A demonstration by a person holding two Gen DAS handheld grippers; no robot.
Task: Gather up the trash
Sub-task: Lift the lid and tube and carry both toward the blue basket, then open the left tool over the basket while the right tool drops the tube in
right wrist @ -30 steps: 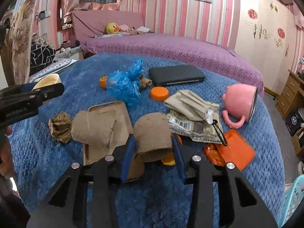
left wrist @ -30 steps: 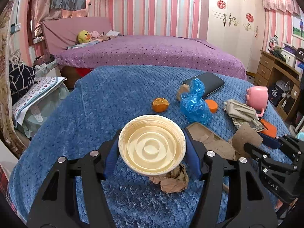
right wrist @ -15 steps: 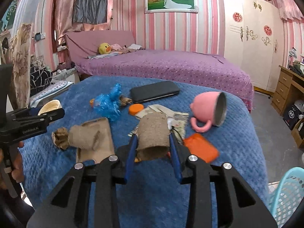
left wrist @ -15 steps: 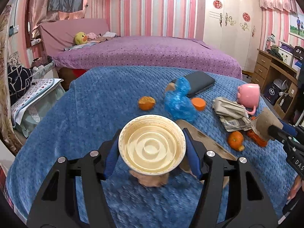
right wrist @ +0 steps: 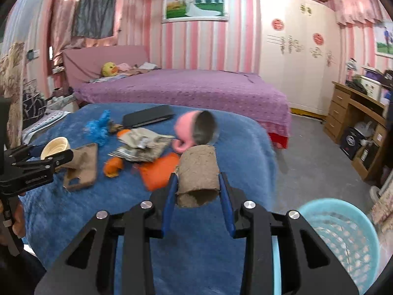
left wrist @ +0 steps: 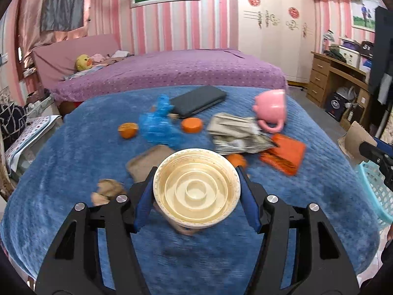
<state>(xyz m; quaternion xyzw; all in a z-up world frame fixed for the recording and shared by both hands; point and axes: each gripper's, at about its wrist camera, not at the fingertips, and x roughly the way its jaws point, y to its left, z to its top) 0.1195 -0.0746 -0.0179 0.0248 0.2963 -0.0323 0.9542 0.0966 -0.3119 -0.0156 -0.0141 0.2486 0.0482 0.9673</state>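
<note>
Left tool clamps cup, right tool cardboard tube, beside basket.

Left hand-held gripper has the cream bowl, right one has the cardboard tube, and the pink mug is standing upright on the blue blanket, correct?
Not quite. The pink mug lies on its side on the blue blanket, its opening facing sideways, as the right wrist view shows. The rest holds: left hand-held gripper grips the cream bowl, right hand-held gripper the cardboard tube.

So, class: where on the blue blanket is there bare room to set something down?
The blanket's left side, left of the orange half, is bare. From the blue bag to the pink mug it is crowded.
</note>
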